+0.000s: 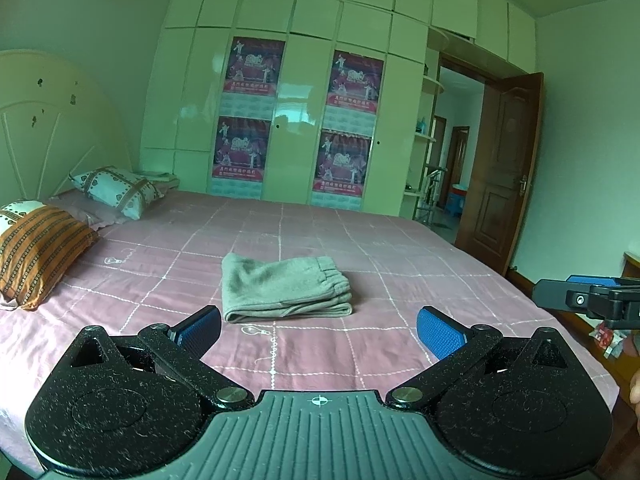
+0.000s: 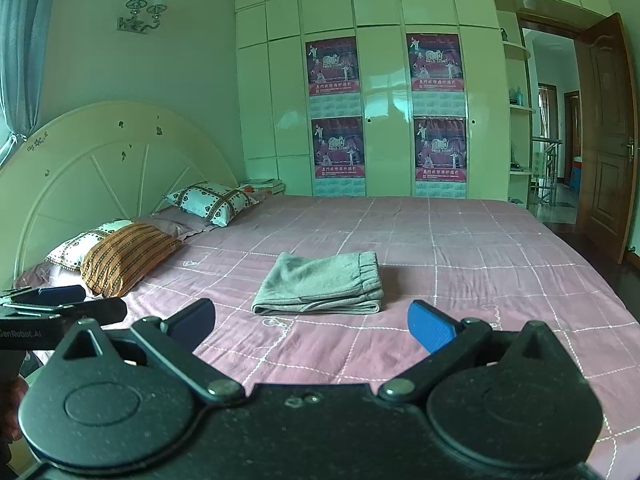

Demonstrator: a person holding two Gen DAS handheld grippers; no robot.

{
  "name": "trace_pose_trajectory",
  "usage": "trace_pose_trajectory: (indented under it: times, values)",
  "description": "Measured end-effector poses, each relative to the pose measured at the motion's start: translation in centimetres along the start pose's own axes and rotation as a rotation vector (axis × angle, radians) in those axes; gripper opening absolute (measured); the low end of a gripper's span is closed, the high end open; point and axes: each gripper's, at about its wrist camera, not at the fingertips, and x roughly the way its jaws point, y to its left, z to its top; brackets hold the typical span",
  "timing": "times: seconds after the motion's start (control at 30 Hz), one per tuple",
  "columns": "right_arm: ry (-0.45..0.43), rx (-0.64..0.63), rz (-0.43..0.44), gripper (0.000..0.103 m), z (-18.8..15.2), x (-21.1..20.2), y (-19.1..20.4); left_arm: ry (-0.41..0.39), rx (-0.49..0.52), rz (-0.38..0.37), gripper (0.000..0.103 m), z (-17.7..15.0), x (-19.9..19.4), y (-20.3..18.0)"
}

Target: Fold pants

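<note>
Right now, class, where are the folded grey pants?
The folded grey fabric pants lie mid-bed on the pink checked bedspread, ahead of both wrist views, right of the orange striped pillow.

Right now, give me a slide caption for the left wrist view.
Open left gripper faces folded grey pants on a pink checked bedspread; right gripper at frame edge.

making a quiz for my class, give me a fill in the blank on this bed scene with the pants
1. The grey pants lie ____ on the pink bedspread.
2. The left gripper and right gripper both have their jaws ____.
3. The brown door stands ____.
4. The striped pillow is ____ in colour.

Missing words: folded; open; open; orange
</note>
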Motion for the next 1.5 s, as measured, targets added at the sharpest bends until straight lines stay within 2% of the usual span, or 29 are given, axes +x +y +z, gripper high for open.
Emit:
trace_pose_trajectory:
  times: [1.5]
  values:
    - [-0.002,-0.005,0.002,0.097,0.23,-0.26,0.39,-0.003,0.011,-0.021,0.103,0.52,-0.35,0.05]
